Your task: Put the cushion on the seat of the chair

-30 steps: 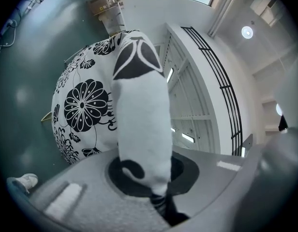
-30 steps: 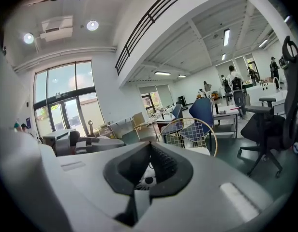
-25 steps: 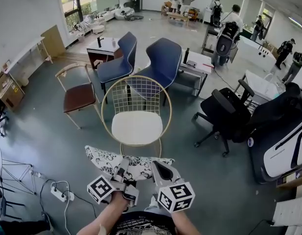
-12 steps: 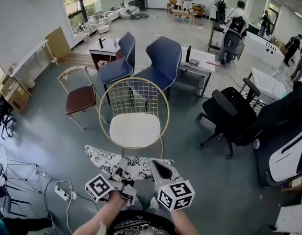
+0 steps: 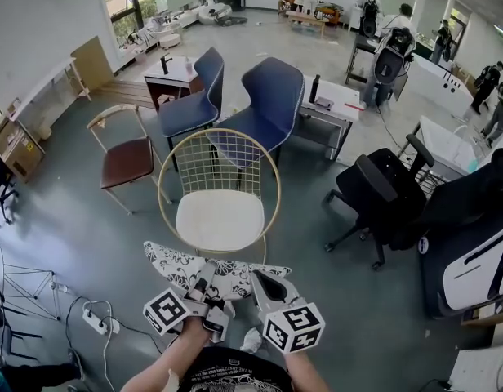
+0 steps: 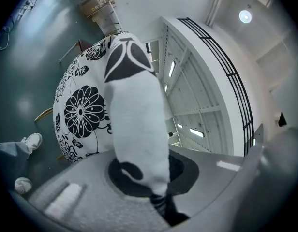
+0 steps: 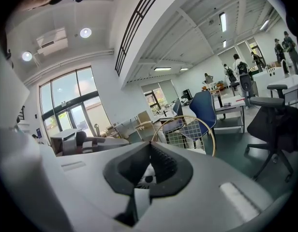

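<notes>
Grey floor [image 5: 88, 235] open around wire chair [image 5: 220, 219]; left tool [image 5: 207, 279], right tool [image 5: 264, 282] both clamp cushion [image 5: 182, 266] edge, just before seat.

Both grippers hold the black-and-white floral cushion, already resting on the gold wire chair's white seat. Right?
No. Left gripper and right gripper hold the black-and-white floral cushion short of the gold wire chair; its white seat is empty. See the head view.

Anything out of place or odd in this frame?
Nothing damaged or spilled. The cushion is held off-centre: the left hand-held gripper and right hand-held gripper both pinch its near edge toward the right, so its left corner juts out unsupported. The chair seat is bare.
</notes>
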